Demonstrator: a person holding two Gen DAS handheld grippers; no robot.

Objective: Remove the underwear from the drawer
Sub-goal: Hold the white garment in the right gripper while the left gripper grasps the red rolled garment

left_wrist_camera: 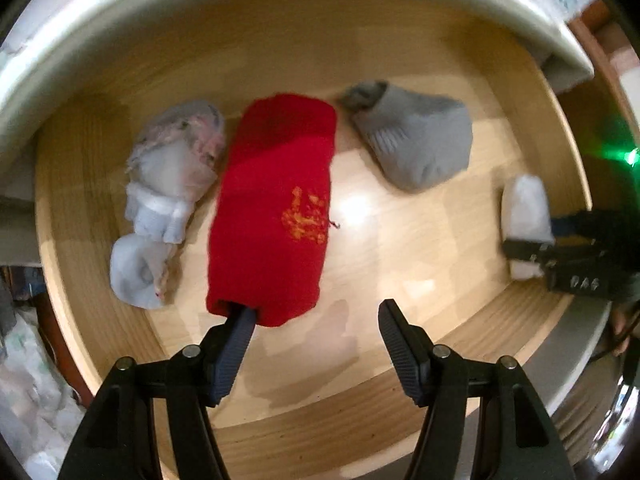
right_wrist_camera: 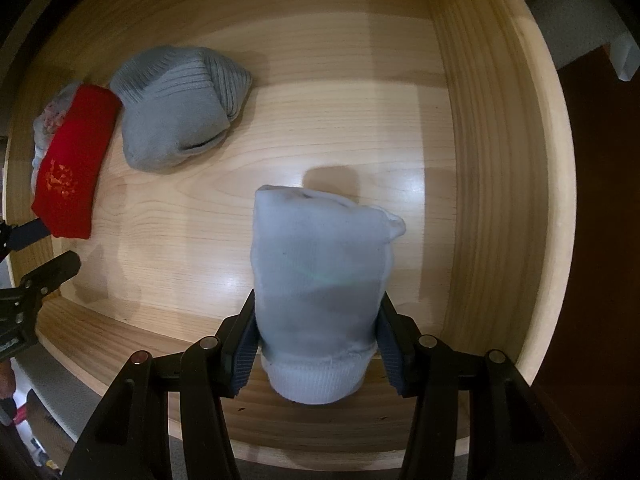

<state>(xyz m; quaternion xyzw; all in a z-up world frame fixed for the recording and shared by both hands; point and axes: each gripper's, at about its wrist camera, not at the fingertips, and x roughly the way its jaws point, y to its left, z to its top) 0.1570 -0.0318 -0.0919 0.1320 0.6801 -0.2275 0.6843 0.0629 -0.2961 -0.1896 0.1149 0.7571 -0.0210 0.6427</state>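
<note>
2 tools, right tool point(right_wrist_camera: 316, 344) clamped on pale roll point(right_wrist_camera: 320, 280), left tool point(left_wrist_camera: 316, 324) spread wide, 1 finger point(left_wrist_camera: 236, 332) touching red roll point(left_wrist_camera: 272, 208)

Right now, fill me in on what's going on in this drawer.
A person is emptying a wooden drawer with two handheld claws. The right claw is closed on a pale blue rolled bundle. The left claw is open, one finger at the near end of the red roll. A grey bundle and a whitish bundle lie untouched.
</note>
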